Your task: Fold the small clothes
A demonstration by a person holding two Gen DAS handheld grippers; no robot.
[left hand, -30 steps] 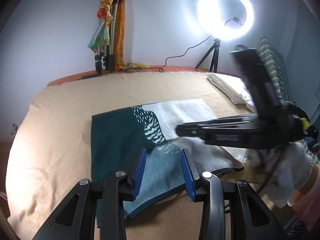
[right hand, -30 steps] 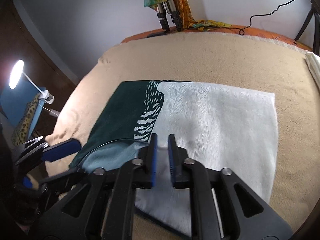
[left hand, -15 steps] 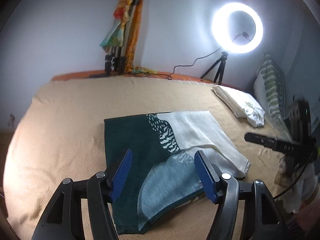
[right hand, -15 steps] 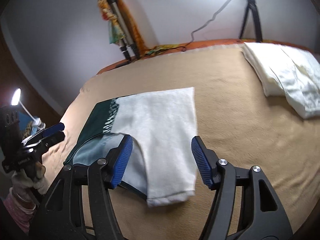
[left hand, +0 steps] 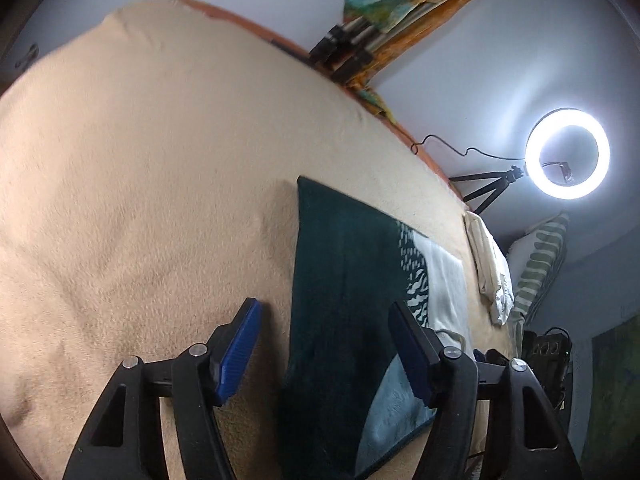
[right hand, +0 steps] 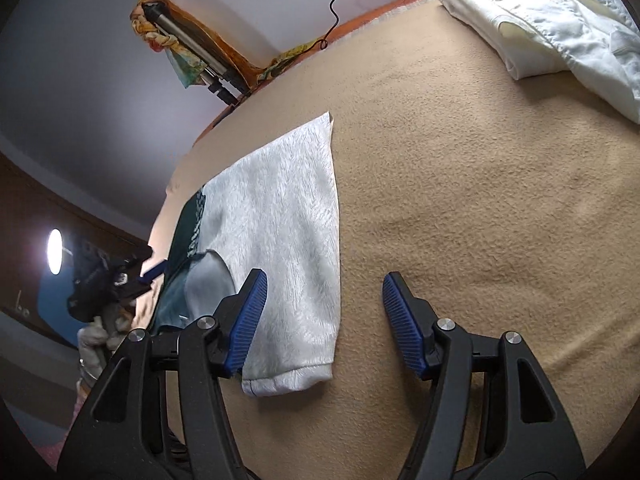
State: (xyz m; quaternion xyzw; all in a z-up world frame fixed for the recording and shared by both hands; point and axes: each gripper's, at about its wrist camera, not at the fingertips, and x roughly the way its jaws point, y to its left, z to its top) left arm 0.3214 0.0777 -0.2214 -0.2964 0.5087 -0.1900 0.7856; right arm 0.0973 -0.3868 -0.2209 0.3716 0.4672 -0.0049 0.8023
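A small garment, dark green on one side and white on the other with a zebra-like pattern between, lies flat on the beige blanket [left hand: 160, 160]. Its green half [left hand: 340, 280] fills the left wrist view; its white half [right hand: 288, 216] shows in the right wrist view. A pale blue inner flap [left hand: 392, 412] is folded over at the near edge. My left gripper [left hand: 324, 352] is open and empty, straddling the garment's left edge. My right gripper [right hand: 324, 320] is open and empty, straddling the white right edge. The left gripper also shows in the right wrist view [right hand: 120, 276].
A folded white cloth pile [right hand: 560, 24] lies on the blanket at the far right, next to a striped pillow [left hand: 540, 264]. A ring light [left hand: 568, 152] on a tripod and a tripod draped with colourful cloth [left hand: 400, 12] stand behind the bed by the wall.
Both grippers have opened and let go of the folded-over flap. They have swung apart, the left toward the garment's green edge, the right toward its white edge.
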